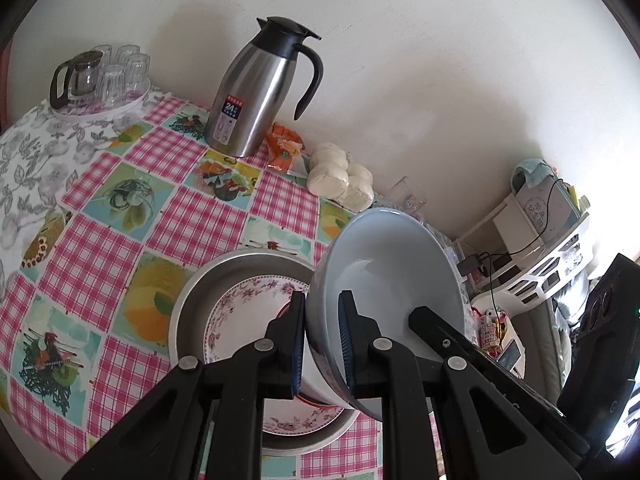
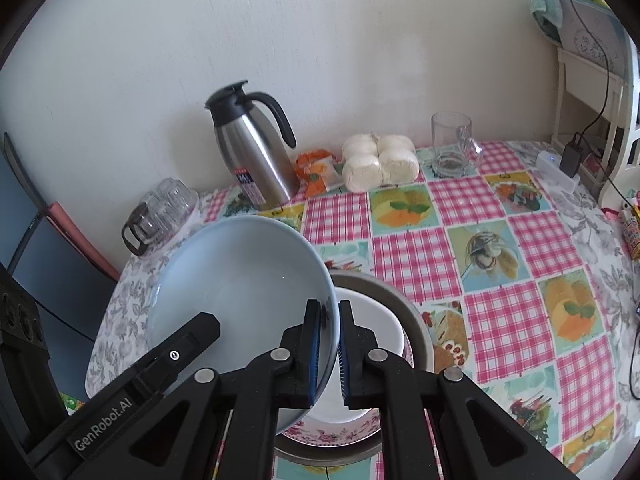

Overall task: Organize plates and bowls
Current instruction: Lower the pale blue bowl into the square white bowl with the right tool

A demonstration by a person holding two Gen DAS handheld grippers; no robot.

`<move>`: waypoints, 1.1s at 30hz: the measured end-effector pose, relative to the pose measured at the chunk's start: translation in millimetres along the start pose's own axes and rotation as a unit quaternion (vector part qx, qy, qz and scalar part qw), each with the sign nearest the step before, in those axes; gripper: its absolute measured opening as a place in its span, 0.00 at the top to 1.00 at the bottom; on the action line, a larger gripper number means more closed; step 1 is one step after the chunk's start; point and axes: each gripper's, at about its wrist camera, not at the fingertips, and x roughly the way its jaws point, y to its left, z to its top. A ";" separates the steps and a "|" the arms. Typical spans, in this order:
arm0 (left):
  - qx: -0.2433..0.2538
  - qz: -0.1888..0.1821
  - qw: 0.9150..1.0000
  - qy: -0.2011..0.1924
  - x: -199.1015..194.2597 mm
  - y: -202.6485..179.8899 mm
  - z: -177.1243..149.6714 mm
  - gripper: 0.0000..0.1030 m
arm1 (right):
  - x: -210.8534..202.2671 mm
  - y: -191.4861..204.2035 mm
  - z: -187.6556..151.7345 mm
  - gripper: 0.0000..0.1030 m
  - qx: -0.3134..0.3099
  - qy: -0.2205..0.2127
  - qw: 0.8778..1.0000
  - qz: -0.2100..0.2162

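Both claws pinch one pale blue bowl [image 1: 384, 280] by opposite rims, left claw [image 1: 322, 344] and right claw [image 2: 329, 354] clamped nearly closed; two-point hold keeps it steady; bowl tilted at frame centre above metal basin [image 1: 200, 304] holding floral plate [image 1: 232, 312], probably for nesting.

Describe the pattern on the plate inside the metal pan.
Pink flowers around a white plate rim; clearest in the left wrist view.

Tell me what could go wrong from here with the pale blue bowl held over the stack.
1. The pale blue ceramic bowl hangs tilted, pinched only at opposite rims by the left gripper and right gripper; it could slip.
2. Below it sit a white bowl on a floral plate in a metal pan; a hard landing could chip them.
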 end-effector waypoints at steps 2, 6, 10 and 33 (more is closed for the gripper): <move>-0.001 0.002 1.000 0.006 5.1 1.9 -0.7 0.84 | 5.0 -1.1 -1.3 0.91 0.001 0.005 1.000 -0.003; 0.003 0.011 1.000 0.021 19.1 1.1 -3.6 0.84 | 16.1 -7.5 -3.2 0.90 0.007 0.017 1.000 -0.011; 0.002 0.013 0.999 0.040 33.8 0.4 -8.1 0.84 | 26.1 -17.0 -4.5 0.90 0.019 0.030 0.999 -0.020; -0.006 0.026 0.997 0.070 52.7 -1.7 -14.5 0.83 | 51.2 -39.1 -12.0 0.88 0.045 0.069 0.996 -0.020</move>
